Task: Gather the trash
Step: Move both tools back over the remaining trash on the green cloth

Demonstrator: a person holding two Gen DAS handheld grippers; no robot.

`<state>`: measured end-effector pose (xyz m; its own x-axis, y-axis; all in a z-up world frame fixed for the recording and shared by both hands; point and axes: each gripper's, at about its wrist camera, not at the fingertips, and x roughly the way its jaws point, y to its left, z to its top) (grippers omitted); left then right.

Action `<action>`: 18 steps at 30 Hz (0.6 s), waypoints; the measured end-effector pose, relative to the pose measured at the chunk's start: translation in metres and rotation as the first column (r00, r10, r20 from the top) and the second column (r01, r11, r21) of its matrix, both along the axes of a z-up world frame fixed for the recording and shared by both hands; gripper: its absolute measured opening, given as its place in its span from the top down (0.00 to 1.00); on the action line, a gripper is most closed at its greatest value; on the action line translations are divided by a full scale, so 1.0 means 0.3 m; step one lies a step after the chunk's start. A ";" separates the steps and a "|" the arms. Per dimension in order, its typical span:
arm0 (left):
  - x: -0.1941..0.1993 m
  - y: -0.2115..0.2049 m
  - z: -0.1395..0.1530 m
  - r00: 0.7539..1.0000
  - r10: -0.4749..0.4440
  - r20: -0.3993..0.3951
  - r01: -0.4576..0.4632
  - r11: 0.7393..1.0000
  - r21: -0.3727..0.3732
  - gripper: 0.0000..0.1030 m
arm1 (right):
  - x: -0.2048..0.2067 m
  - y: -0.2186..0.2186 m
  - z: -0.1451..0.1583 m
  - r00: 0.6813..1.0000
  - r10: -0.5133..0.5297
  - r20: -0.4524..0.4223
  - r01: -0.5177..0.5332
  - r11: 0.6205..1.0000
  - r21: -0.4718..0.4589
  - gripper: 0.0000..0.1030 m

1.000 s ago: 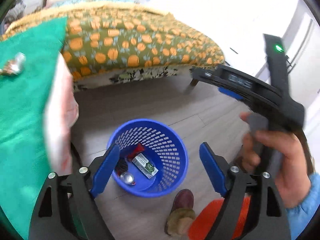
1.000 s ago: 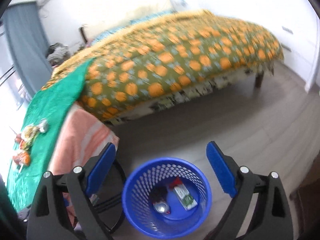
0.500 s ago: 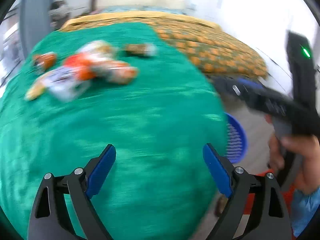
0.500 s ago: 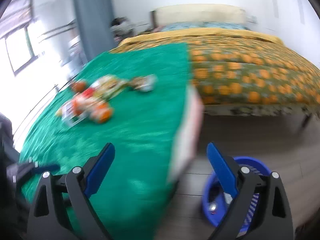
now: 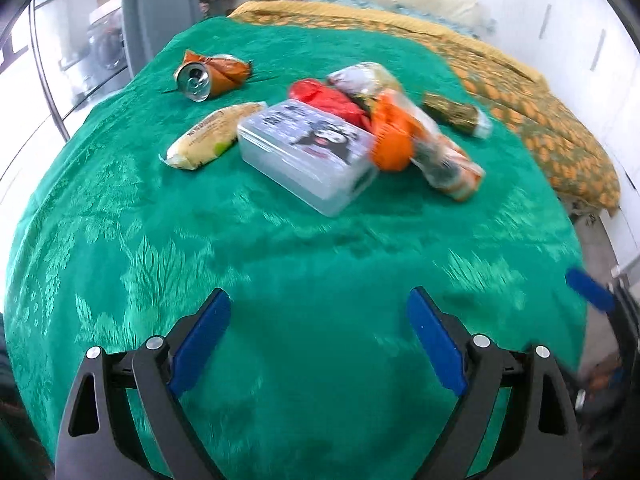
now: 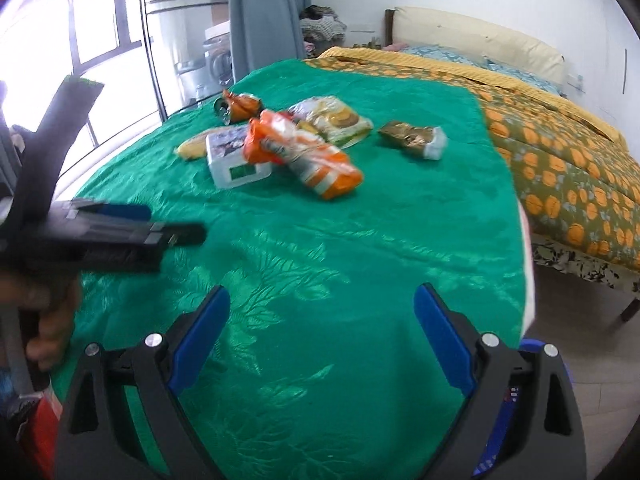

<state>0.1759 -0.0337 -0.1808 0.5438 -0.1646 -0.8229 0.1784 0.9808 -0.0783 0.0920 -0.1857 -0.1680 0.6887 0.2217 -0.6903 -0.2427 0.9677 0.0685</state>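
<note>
- This is a home bedroom: a bed [image 6: 560, 152] with an orange-patterned quilt fills the right of the frame.
- Cream headboard [image 6: 480, 36] against the white wall, upper right.
- Grey curtain [image 6: 264, 12] and big window [image 6: 100, 32], upper left.
- Washing machine [image 6: 218, 60] behind the glass.

Desk [image 5: 280, 264] draped in green patterned cloth. Ahead of the open jaws, well apart from them, a litter cluster lies on it: clear plastic box [image 5: 308, 152], crushed can [image 5: 212, 74], beige packet [image 5: 212, 134], orange wrapper [image 5: 424, 148], brown-gold wrapper [image 5: 456, 116].
</note>
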 end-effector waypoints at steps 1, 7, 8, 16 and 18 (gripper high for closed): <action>0.002 -0.001 -0.002 1.000 0.010 -0.002 -0.010 1.000 -0.007 0.11 | -0.001 0.005 -0.003 1.000 0.004 -0.003 -0.004 1.000 -0.006 0.12; 0.103 -0.041 0.000 1.000 0.020 -0.013 -0.020 1.000 -0.012 0.08 | -0.003 0.025 -0.011 1.000 0.027 -0.005 -0.028 1.000 -0.015 0.12; 0.133 -0.050 -0.005 1.000 0.019 -0.013 -0.019 1.000 -0.007 0.08 | -0.003 0.031 -0.014 0.999 0.033 -0.006 -0.033 0.999 -0.021 0.12; 0.273 -0.091 0.017 0.995 0.094 -0.016 -0.094 0.995 -0.037 0.08 | -0.017 0.042 -0.010 0.999 0.045 0.004 -0.045 0.999 -0.029 0.12; 0.301 -0.103 0.029 0.993 0.114 -0.013 -0.114 0.993 -0.037 0.08 | -0.018 0.036 -0.013 0.999 0.037 0.001 -0.037 0.999 -0.024 0.12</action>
